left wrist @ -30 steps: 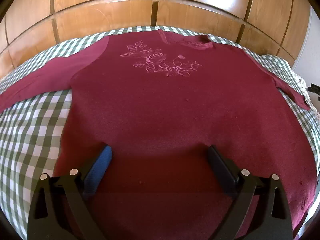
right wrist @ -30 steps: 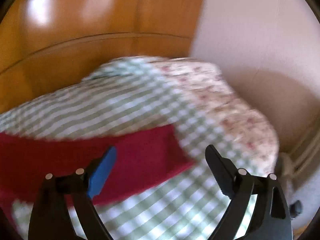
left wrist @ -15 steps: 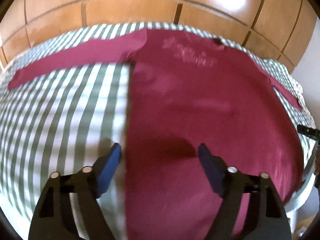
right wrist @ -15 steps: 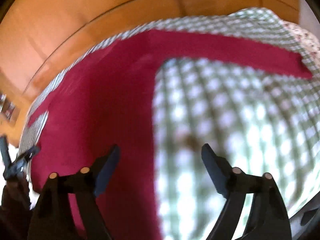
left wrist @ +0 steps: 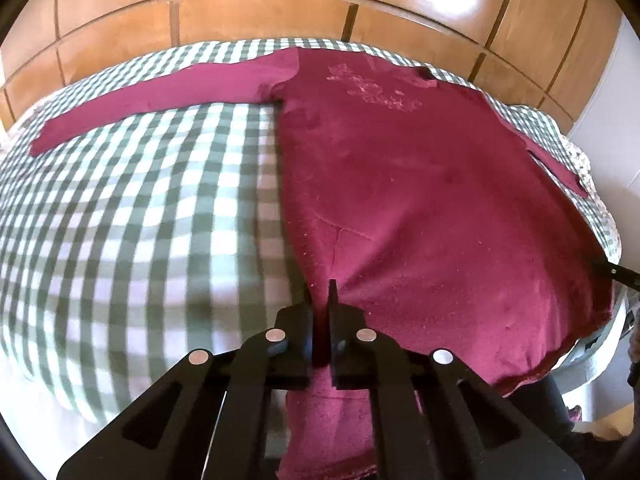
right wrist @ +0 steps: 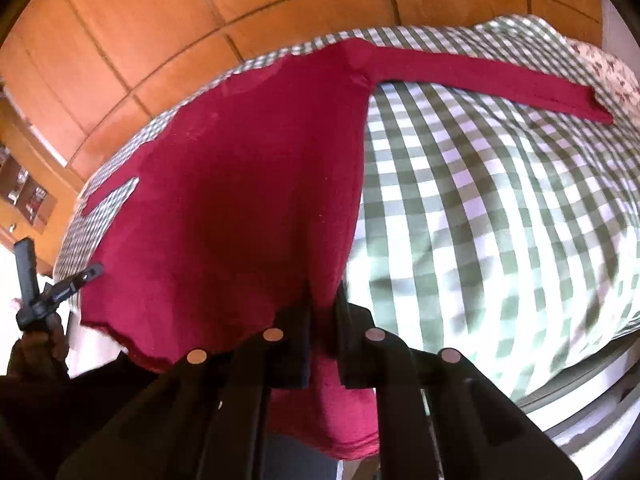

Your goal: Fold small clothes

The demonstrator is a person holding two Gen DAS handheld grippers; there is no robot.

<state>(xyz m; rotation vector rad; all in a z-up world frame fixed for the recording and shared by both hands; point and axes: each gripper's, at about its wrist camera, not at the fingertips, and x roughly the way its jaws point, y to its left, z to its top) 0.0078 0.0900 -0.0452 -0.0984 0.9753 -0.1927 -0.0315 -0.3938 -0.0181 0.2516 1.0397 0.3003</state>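
Note:
A dark red long-sleeved top (left wrist: 420, 184) with a pale flower print on the chest lies flat, sleeves spread, on a green and white checked bed cover (left wrist: 132, 208). My left gripper (left wrist: 320, 300) is shut on the top's left side edge near the hem. My right gripper (right wrist: 324, 300) is shut on the top's (right wrist: 248, 200) right side edge near the hem. The hem hangs over the bed's near edge in both views. The left gripper shows at the far left of the right wrist view (right wrist: 52, 280).
A wooden panelled headboard (left wrist: 280, 8) rises behind the bed. A flowered pillow (right wrist: 608, 68) lies at the far right corner beside a white wall (left wrist: 616, 120). The checked bed cover (right wrist: 500, 208) spreads wide on both sides of the top.
Both grippers were open a second ago. Each has moved outward to a side edge of the top near the hem and shut on the fabric.

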